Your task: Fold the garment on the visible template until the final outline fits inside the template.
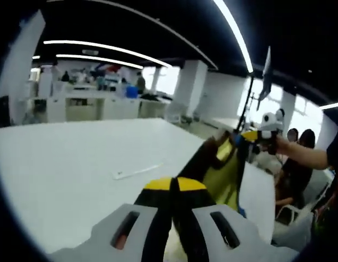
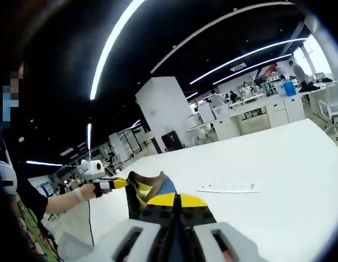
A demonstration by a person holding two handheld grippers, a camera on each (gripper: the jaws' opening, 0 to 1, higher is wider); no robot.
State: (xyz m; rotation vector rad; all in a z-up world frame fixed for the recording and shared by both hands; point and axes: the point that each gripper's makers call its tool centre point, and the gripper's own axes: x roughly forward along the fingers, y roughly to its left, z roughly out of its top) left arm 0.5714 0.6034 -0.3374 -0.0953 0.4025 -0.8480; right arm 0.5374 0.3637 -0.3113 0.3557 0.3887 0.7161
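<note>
Two hand-held grippers, left (image 1: 174, 184) and right (image 2: 176, 200), each clamped on one garment (image 1: 223, 172), one white table (image 1: 76, 164)

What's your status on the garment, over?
Left gripper and right gripper both shut on the garment, held stretched between them above the white table. Thin white strip lies on the table. Nothing in the way.

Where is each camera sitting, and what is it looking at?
Left gripper view: rides on the left gripper, looking across the white table; the right gripper and the person's forearm show.
Right gripper view: rides on the right gripper, facing the left gripper and hand.
Both show the garment and table.
</note>
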